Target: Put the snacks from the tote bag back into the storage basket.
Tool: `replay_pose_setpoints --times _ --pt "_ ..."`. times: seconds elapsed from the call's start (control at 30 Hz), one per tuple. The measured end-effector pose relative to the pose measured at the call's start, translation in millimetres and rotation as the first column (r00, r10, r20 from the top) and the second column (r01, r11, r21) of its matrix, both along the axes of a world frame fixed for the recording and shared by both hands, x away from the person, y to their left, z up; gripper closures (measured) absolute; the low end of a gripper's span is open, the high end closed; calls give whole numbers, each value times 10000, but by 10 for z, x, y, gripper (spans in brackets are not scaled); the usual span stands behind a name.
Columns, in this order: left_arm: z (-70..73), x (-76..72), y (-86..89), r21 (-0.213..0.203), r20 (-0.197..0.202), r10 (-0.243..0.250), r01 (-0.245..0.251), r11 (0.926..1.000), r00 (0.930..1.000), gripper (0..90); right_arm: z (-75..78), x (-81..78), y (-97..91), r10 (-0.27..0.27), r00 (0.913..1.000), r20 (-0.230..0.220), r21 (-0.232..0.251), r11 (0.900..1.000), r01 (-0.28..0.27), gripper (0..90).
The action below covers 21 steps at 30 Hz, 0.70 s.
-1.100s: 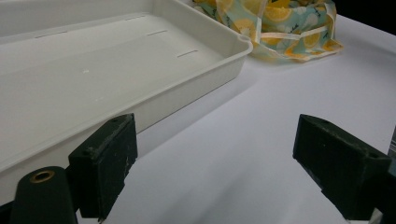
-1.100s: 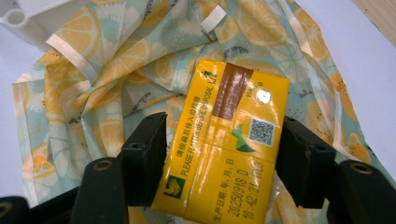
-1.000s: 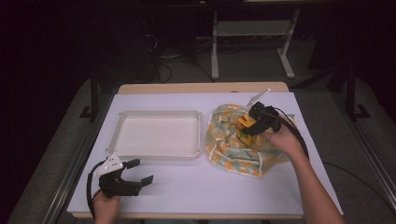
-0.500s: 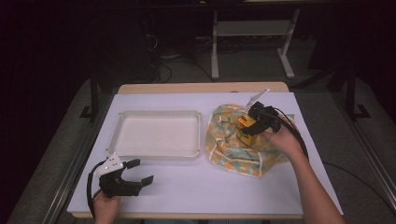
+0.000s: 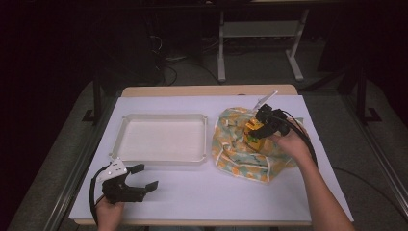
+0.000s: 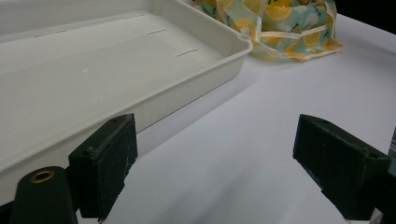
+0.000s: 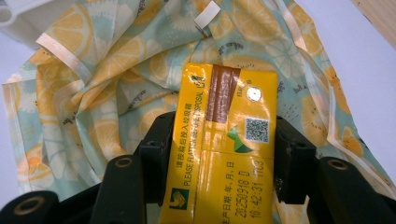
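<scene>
A yellow drink carton (image 7: 224, 144) with a brown straw packet sits between the jaws of my right gripper (image 7: 224, 161), whose pads press on both its sides; the jaws have just been closing on it. In the high view the right gripper (image 5: 260, 129) holds the yellow carton (image 5: 252, 131) over a crumpled lemon-print cloth bag (image 5: 240, 154) at the right of the table. My left gripper (image 5: 139, 180) rests open near the front left edge, nothing between its fingers (image 6: 105, 158). A white tray (image 5: 163, 139) lies beside the bag.
The white tray's rim (image 6: 233, 51) stands just beyond the left gripper, with the lemon-print bag (image 6: 280, 23) past its corner. White sheet (image 5: 207, 192) covers the table. A metal stand (image 5: 260, 33) is on the floor behind the table.
The right gripper's jaws have drawn in on the yellow carton. Neither hand has shifted on the table.
</scene>
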<state>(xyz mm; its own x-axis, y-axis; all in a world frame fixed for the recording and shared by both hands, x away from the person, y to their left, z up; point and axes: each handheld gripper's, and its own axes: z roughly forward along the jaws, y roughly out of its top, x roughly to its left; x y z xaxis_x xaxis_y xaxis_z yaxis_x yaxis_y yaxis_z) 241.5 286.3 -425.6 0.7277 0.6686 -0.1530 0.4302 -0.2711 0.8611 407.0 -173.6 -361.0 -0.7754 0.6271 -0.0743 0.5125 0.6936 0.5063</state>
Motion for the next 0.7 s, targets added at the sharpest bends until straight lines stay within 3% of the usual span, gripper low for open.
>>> replay_pose_setpoints --times 0.2,0.4,0.7 --pt "-1 0 6 -36 18 26 -26 10000 10000 134 33 22 -3 -6 9999 -154 -31 10000 6 490" --pt "-1 3 1 19 4 -17 17 10000 10000 134 93 -4 -3 60 10000 -3 -15 10000 -60 492" --pt "0 -3 1 -22 3 25 -25 10000 10000 134 337 -64 11 303 9991 281 291 9991 -311 493"
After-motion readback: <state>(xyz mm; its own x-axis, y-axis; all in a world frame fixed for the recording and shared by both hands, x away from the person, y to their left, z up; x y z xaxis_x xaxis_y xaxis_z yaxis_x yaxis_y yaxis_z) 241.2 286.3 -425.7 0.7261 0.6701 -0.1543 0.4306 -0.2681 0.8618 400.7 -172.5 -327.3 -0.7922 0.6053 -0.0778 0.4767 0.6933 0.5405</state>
